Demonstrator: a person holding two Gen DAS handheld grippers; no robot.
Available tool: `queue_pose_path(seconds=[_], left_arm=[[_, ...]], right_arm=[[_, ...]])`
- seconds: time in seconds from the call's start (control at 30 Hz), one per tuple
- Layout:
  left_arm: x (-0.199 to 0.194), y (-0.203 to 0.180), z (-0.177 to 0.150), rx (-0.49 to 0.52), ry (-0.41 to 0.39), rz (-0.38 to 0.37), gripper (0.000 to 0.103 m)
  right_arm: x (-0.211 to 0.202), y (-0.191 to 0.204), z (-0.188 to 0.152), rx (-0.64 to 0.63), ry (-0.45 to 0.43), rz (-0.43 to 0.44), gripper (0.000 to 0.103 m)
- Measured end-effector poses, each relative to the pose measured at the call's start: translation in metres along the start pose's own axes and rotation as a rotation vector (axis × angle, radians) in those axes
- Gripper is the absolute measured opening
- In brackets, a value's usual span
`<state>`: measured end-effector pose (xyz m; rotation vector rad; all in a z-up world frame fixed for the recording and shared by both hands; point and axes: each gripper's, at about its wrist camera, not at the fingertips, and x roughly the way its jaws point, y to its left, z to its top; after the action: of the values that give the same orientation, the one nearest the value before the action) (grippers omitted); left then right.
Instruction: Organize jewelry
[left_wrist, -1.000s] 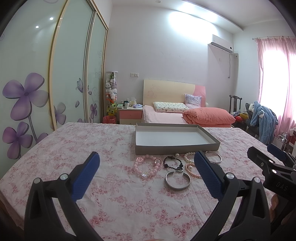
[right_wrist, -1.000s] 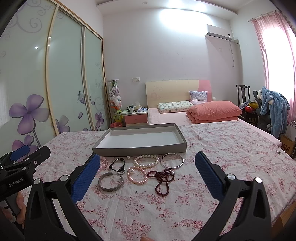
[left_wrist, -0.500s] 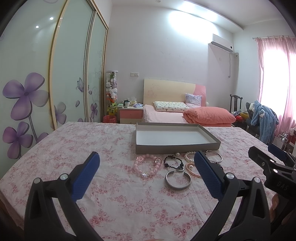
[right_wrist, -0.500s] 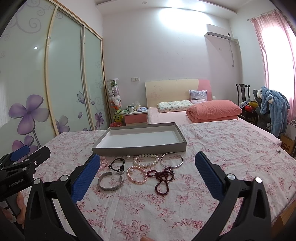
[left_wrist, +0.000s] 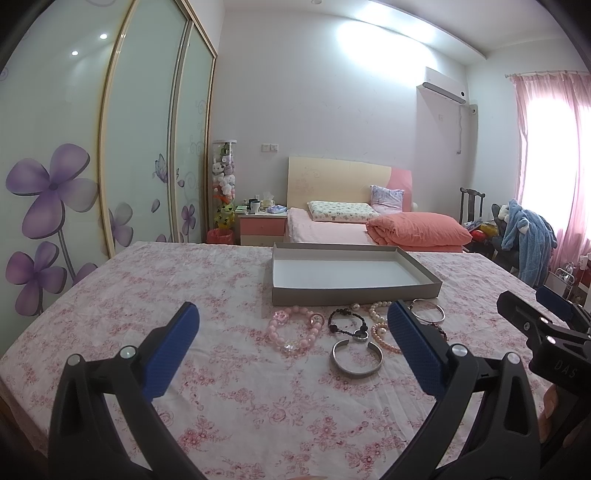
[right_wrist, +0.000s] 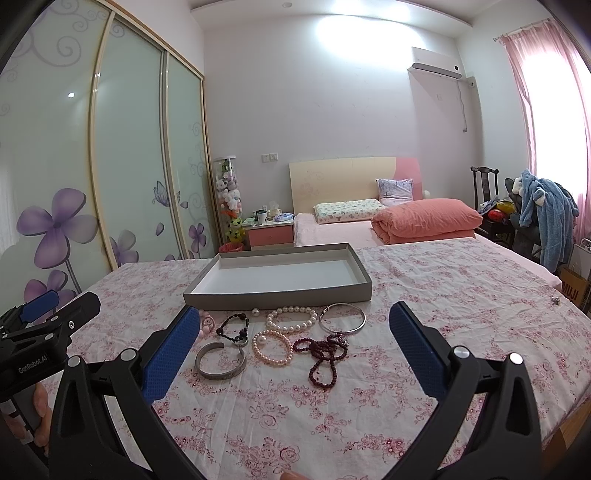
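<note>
We hold the left tool (left_wrist: 291, 347) low over the flowered pink cloth (left_wrist: 229, 391) at the bottom of the left wrist frame, its two black arms splayed to either side and its ribbed blue pads (left_wrist: 171, 354) standing wide apart with nothing between them; the right tool (right_wrist: 293, 349) sits in the same pose at the bottom of the right wrist frame, likewise spread and empty; each tool shows at the edge of the other's view, the right one at the lower right of the left frame, the left one at the lower left of the right frame with fingers (right_wrist: 38, 421) wrapped on its handle.

The jewelry lies in a loose cluster at mid-frame on the cloth, just in front of the shallow grey cardboard tray (right_wrist: 277, 295), whose white inside holds nothing; in the right wrist frame we see, from left to right, an open silver cuff (right_wrist: 221, 362) of brushed metal, a black beaded bracelet (right_wrist: 233, 326), a ring of pinkish pearls (right_wrist: 272, 348), a strand of white pearls (right_wrist: 291, 320) above it, a tangled string of small dark red beads (right_wrist: 325, 356), and a thin round silver bangle (right_wrist: 342, 318); a bracelet of chunky pale pink beads (left_wrist: 295, 330) lies at the cluster's left end, clearest in the left wrist frame; the pieces lie close together, some touching.
</note>
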<state>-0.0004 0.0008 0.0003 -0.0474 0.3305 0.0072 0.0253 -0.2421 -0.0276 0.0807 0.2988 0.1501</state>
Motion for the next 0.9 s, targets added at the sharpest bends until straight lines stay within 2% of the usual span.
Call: queue_pose_path(seconds=[0.17,0.27,0.5,0.57,0.63,0.73,0.9], left_arm=[[0.006,0.005,-0.004,-0.002,0.015,0.01,0.099],[0.013,0.006,-0.004,-0.009,0.052,0.02,0.099],[0.045,0.016,-0.013,-0.025,0.181,0.021,0.099],[0.055,0.02,-0.016,-0.034,0.228,0.012,0.099],[0.064,0.022,-0.019,-0.045,0.268,-0.001,0.099],[0.078,0.022,-0.023,-0.05,0.322,-0.021,0.099],[0.092,0.012,-0.029,-0.029,0.37,-0.048,0.099]], right_arm=[[-0.001,0.002,-0.003,0.0,0.012,-0.007,0.101],[0.016,-0.005,-0.007,-0.005,0.046,-0.021,0.101],[0.054,-0.018,-0.019,0.016,0.242,-0.05,0.101],[0.067,-0.023,-0.023,0.028,0.303,-0.061,0.092],[0.081,-0.028,-0.027,0.039,0.37,-0.063,0.078],[0.104,-0.034,-0.031,0.047,0.454,-0.054,0.074],[0.14,-0.041,-0.035,0.068,0.585,-0.036,0.074]])
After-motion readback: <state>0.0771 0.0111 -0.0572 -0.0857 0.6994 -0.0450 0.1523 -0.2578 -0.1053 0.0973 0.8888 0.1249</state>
